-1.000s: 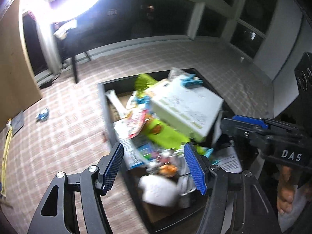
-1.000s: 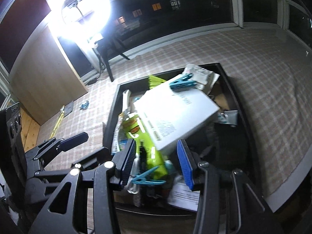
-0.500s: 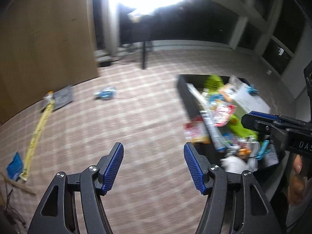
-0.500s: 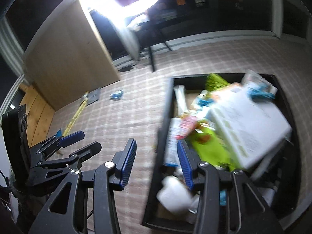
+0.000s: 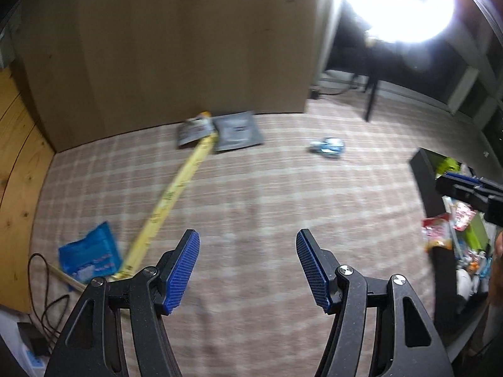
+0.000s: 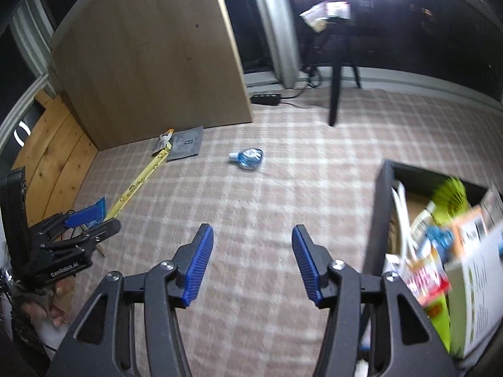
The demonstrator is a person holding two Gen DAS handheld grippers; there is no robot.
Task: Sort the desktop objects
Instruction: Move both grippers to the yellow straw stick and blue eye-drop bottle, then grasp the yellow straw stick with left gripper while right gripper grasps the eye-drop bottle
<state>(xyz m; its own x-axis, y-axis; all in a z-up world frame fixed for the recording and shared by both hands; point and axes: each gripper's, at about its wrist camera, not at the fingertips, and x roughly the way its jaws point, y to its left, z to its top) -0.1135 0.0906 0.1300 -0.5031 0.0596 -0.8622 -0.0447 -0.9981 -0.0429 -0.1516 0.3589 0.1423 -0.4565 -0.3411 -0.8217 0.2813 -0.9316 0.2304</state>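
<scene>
My left gripper (image 5: 248,267) is open and empty above the checked cloth (image 5: 251,188). My right gripper (image 6: 251,260) is open and empty too. A black box (image 6: 385,194) full of mixed items, with a white booklet (image 6: 481,286) and green packets, stands at the right; it also shows in the left wrist view (image 5: 424,182). A small blue bottle (image 6: 248,158) lies on the cloth ahead, also in the left wrist view (image 5: 328,146). A yellow ruler (image 5: 169,198), a grey pouch (image 5: 237,130) and a blue packet (image 5: 89,256) lie to the left.
A wooden panel (image 5: 173,47) stands behind the cloth. A ring light (image 5: 399,0) on a tripod (image 6: 334,94) glares at the back. Cables (image 5: 41,282) trail at the left edge. The left gripper shows at the left in the right wrist view (image 6: 85,223).
Both grippers have swung left, away from above the cluttered box to over the checked cloth. The box now sits at the right edge of both views. Both stay open.
</scene>
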